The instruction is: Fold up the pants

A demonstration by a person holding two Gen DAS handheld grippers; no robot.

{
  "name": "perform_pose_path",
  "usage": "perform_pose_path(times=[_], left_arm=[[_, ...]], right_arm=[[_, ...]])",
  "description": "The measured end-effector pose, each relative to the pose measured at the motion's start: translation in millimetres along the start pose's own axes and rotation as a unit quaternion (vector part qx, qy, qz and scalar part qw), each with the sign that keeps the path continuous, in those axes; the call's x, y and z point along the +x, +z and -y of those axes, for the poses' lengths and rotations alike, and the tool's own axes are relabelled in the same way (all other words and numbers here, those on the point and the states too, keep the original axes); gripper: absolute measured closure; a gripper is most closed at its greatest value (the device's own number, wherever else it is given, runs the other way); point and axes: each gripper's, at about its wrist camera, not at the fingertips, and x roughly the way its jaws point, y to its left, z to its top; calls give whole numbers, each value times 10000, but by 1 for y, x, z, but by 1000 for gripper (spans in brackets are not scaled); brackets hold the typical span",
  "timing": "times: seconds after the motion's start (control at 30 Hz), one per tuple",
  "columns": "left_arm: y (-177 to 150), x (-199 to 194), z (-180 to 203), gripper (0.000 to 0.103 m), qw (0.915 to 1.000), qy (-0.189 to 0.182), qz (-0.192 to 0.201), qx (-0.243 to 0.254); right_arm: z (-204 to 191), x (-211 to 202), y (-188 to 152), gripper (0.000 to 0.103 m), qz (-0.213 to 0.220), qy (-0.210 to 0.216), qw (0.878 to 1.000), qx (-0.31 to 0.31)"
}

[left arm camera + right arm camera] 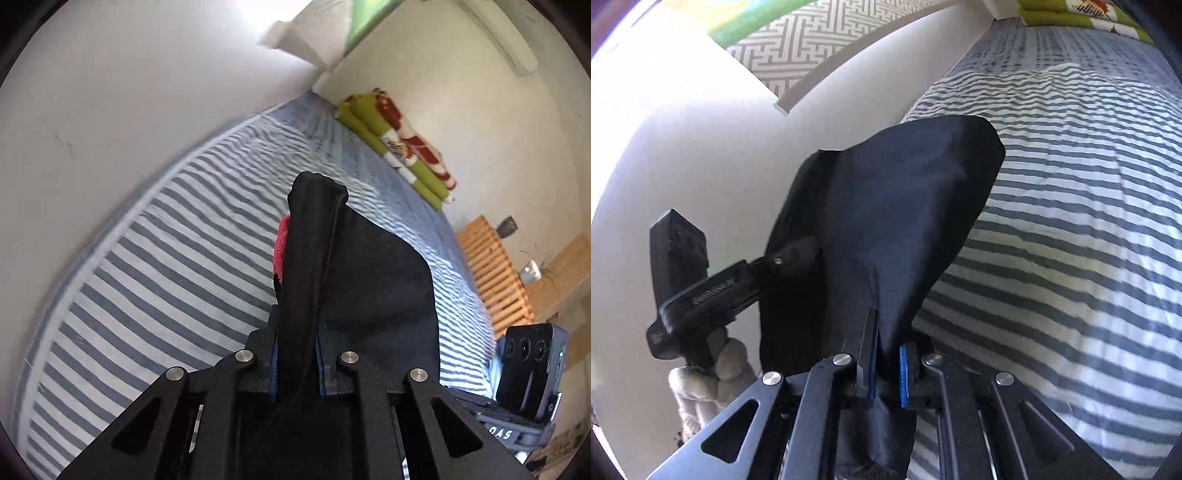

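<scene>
The black fabric pants (369, 266) are held up above the bed with the grey-and-white striped sheet (166, 258), gripped at two places along one edge. In the left wrist view, the left gripper (295, 354) is seen clamped narrowly on a thick, rolled band of the dark cloth, which rises between its black fingers (264, 354) and stands up past them; the rest of the garment hangs off to the right of the band. A small patch of red knitted material (281, 243) shows just behind the band's left side — what it belongs to cannot be told.

In the right wrist view, the right gripper (886, 363) is pinched on a gathered fold of the same pants (897, 221), the cloth being pressed between blue-lined pads (904, 373) with only a slim gap left. The fabric fans out upward and to the left from that pinch, where the other black handheld gripper (790, 254) is seen biting into the far edge, held by a hand in a pale glove (713, 373).

A folded green, red and white blanket (399, 144) lies along the wall at the far end of the bed, and a slatted wooden frame (491, 273) stands beside the mattress.
</scene>
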Motion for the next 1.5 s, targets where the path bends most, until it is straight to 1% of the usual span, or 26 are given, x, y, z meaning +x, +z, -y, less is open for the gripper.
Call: perform_pose_path(times=[0.03, 0.07, 0.1, 0.13, 0.17, 0.2, 0.3, 0.37, 0.4, 0.43, 0.5, 0.53, 0.57, 0.63, 0.67, 0.73, 0.83, 0.97, 1.0, 1.07, 1.13, 1.23, 1.3, 1.37, 1.47, 1.5], left_arm=[[1, 4, -1, 87, 9995, 272, -24, 172], [0, 15, -3, 82, 9963, 782, -34, 358], [1, 24, -7, 75, 9932, 1094, -74, 401], [1, 34, -13, 71, 9885, 1428, -259, 421], [2, 37, -18, 69, 9861, 1588, -352, 354], [3, 35, -20, 69, 9861, 1604, -305, 296], [2, -2, -22, 69, 9888, 1448, 369, -12], [-5, -24, -12, 69, 9897, 1314, 550, 137], [-10, -31, -1, 69, 9908, 1180, 581, 321], [-17, -33, 9, 69, 9915, 1066, 500, 544], [-42, -31, 20, 69, 9910, 1005, 153, 873], [-52, -25, 20, 69, 9908, 983, -17, 932], [-63, -15, 17, 69, 9888, 1157, -197, 921], [-78, 4, 6, 69, 9860, 1412, -482, 742], [-86, 4, 1, 71, 9853, 1492, -455, 704], [-93, -6, 7, 71, 9831, 1640, -333, 739], [-111, -34, 21, 71, 9865, 1504, -193, 624], [-149, -82, 74, 70, 9843, 1548, 23, 852], [-161, -95, 93, 70, 9867, 1373, 72, 870], [-178, -113, 125, 69, 9905, 1013, 165, 913], [-200, -120, 167, 67, 9896, 877, 294, 1101], [-230, -142, 227, 65, 9894, 653, 407, 1230], [-252, -152, 262, 61, 9873, 569, 529, 1382], [-271, -164, 294, 53, 9847, 514, 615, 1544], [-300, -178, 331, 52, 9830, 459, 729, 1622], [-311, -181, 344, 52, 9832, 407, 707, 1632]], right_arm=[[1, 9, 1, 94, -55, -102, 9999, -75], [2, 23, 1, 91, -147, -288, 9993, -194], [3, 43, 1, 84, -351, -643, 9968, -320], [6, 56, 1, 83, -534, -986, 9929, -394], [8, 65, 0, 82, -628, -1305, 9884, -453], [10, 64, -1, 82, -635, -1318, 9883, -438], [4, 37, -6, 80, -213, -1385, 9889, -495], [-5, 25, -15, 80, -66, -1283, 9895, -667], [-9, 19, -23, 80, -33, -1090, 9914, -725], [-13, 17, -32, 80, -66, -809, 9939, -741], [-22, 21, -57, 80, -290, -583, 9946, -808], [-27, 29, -67, 80, -416, -586, 9932, -921], [-32, 41, -81, 80, -592, -707, 9896, -1103], [-36, 47, -102, 79, -559, -1070, 9832, -1371], [-42, 44, -108, 80, -474, -1176, 9805, -1503], [-48, 29, -116, 80, -606, -1014, 9820, -1471], [-48, -14, -125, 80, -434, -969, 9852, -1346], [-45, -80, -150, 76, -8, -1580, 9773, -1408], [-47, -105, -167, 72, 117, -1734, 9751, -1381], [-45, -138, -177, 70, 332, -1884, 9739, -1223], [-47, -174, -189, 67, 619, -2078, 9696, -1133], [-49, -216, -206, 48, 1241, -2530, 9525, -1153], [-54, -252, -227, 38, 1586, -2604, 9455, -1146], [-58, -269, -234, 33, 1768, -2691, 9395, -1166], [-60, -303, -261, 17, 1979, -2936, 9267, -1264], [-57, -314, -269, 17, 2046, -2995, 9240, -1213]])
